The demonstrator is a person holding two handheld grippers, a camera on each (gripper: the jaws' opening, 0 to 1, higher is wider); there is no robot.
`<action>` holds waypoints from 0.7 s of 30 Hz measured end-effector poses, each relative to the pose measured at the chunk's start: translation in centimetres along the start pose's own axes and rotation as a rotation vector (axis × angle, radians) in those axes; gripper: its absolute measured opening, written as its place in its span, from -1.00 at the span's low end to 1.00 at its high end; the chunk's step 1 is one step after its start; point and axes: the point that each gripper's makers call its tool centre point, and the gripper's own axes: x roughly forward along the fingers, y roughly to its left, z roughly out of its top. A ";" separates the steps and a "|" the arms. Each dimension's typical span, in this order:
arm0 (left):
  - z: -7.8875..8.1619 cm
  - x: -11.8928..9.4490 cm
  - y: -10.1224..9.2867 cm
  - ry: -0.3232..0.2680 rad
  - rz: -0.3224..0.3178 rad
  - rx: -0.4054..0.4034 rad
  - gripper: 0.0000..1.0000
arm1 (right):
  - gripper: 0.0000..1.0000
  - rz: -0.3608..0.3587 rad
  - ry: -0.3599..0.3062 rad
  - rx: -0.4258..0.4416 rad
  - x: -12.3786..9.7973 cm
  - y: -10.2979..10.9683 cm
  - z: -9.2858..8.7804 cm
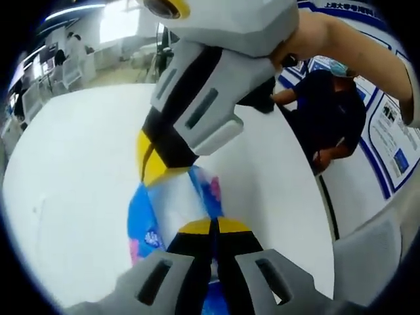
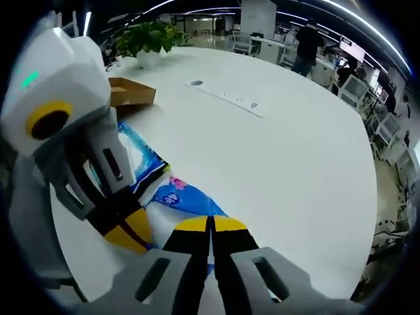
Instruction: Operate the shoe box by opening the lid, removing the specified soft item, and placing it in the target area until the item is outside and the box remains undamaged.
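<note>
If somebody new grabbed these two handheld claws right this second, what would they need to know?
Left gripper: shut on the blue, white and pink soft pack.
Right gripper: shut on the same pack, at another spot.
The pack is out, held between both grippers over the white table.
The brown cardboard box sits on the table behind, near a potted plant; whether it is damaged cannot be told.
Left to do: set the pack down in the target area, then release both grippers.
</note>
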 end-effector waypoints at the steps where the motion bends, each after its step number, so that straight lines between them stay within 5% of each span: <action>1: 0.0 0.0 0.0 0.001 0.000 0.002 -1.00 | -1.00 -0.002 0.002 -0.001 0.0 0.0 -0.1; 21: -0.1 -0.3 0.2 0.010 0.052 0.058 -0.97 | -0.92 -0.022 0.008 -0.015 -0.5 -0.1 -0.3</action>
